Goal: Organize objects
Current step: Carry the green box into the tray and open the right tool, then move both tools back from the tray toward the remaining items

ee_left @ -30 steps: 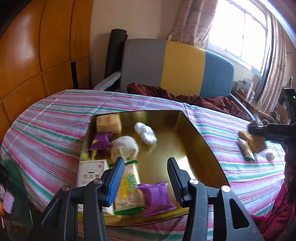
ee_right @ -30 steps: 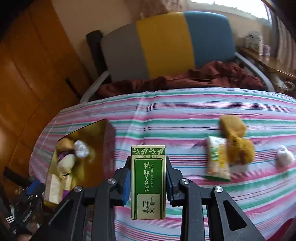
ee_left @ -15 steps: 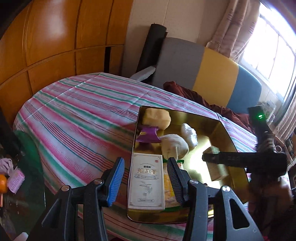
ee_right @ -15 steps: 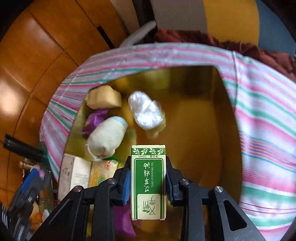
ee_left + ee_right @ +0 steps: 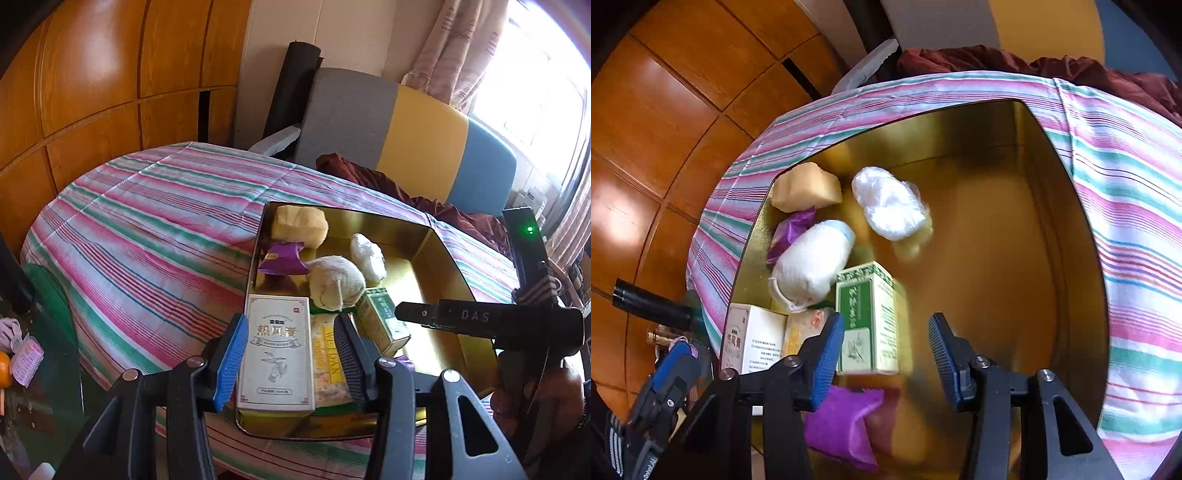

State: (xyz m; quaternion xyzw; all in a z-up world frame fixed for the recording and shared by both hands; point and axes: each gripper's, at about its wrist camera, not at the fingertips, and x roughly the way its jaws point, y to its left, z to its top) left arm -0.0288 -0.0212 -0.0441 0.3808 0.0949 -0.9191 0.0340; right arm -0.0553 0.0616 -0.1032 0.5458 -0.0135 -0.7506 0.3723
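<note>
A gold tray [image 5: 447, 258] [image 5: 1015, 155] sits on the striped tablecloth. My right gripper [image 5: 886, 343] is open above the tray, and the green essential-oil box [image 5: 868, 317] lies free in the tray just beyond its left finger. The box also shows in the left wrist view [image 5: 382, 321], beside my right gripper's body. My left gripper [image 5: 290, 350] is open and empty over the tray's near end, above a white box [image 5: 277, 354] and a yellow snack packet [image 5: 327, 365].
The tray also holds a yellow sponge [image 5: 805, 188], a white wrapped ball [image 5: 890, 203], a rolled white cloth [image 5: 809, 262] and purple packets [image 5: 842, 424]. A striped sofa [image 5: 406, 133] stands behind the table. A glass side table [image 5: 33, 354] sits lower left.
My right gripper carried the green box from the tablecloth to over the tray, then opened; the box now lies in the tray. My left gripper swung left, staying open.
</note>
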